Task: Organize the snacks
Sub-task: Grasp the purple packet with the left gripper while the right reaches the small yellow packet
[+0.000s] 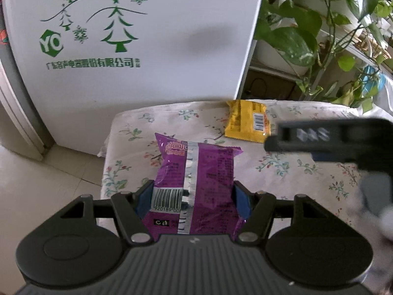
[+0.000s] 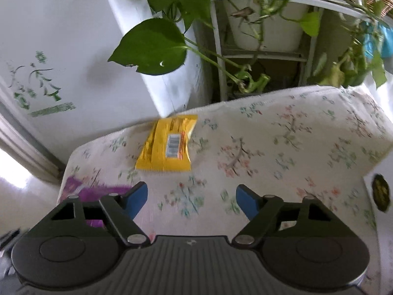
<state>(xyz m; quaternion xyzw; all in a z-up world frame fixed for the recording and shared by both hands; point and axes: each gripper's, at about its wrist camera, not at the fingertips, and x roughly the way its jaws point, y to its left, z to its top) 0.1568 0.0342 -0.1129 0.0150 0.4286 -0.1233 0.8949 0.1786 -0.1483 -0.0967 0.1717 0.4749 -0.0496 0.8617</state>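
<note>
Across the lower half of the left wrist view, the left gripper point(image 1: 192, 198) is clasping a purple snack packet point(image 1: 196, 184) between its blue pads point(image 1: 145, 198), the pads pressing on the packet's two sides near its barcode end. The packet is lying lengthwise toward the centre of the frame on a floral tablecloth point(image 1: 282, 169). In the upper middle, a yellow snack packet point(image 1: 248, 120) is sitting near the cloth's far edge, well apart from the purple one. At the right edge, the right gripper point(image 1: 331, 140) is showing as a blurred dark shape above the cloth. A white appliance with green tree prints point(image 1: 137, 36) is filling the upper left, and leafy plants point(image 1: 319, 29) are hanging at the upper right.

Along the bottom of the right wrist view, the right gripper point(image 2: 191, 201) is hovering over the tablecloth point(image 2: 294, 142) with its fingers spread wide and nothing between them. The yellow packet point(image 2: 167, 147) is lying just above centre. The purple packet point(image 2: 98, 191) is peeking out at lower left, partly behind the left finger. A white box corner bearing a dark round label point(image 2: 380, 194) is showing at the right edge.
</note>
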